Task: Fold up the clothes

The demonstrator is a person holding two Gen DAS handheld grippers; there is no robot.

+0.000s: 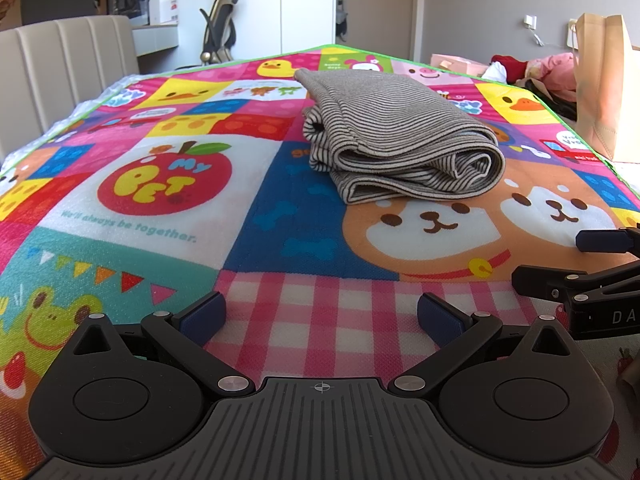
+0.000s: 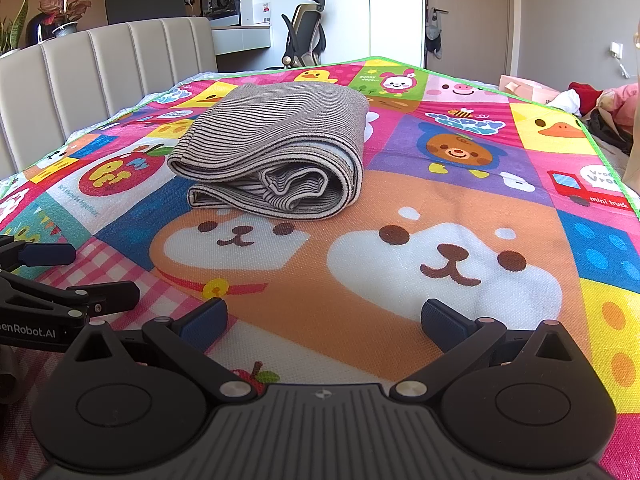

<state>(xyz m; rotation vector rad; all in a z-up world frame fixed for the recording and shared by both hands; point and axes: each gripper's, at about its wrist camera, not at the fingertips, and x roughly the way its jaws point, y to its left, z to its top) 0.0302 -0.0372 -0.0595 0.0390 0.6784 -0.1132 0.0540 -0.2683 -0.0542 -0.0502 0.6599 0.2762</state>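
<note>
Two spread-fingered, empty grippers, left (image 1: 321,316) and right (image 2: 323,320), hover over a cartoon-print mat (image 2: 400,280) as a grey striped garment (image 1: 394,136), folded into a thick bundle, lies well ahead of both.

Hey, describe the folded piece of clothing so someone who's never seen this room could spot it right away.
Look at the bright cartoon play mat spread over the bed. Just above the smaller puppy face lies the folded garment. It is the only thing on the mat, grey with thin dark stripes, folded into a thick bundle.
</note>
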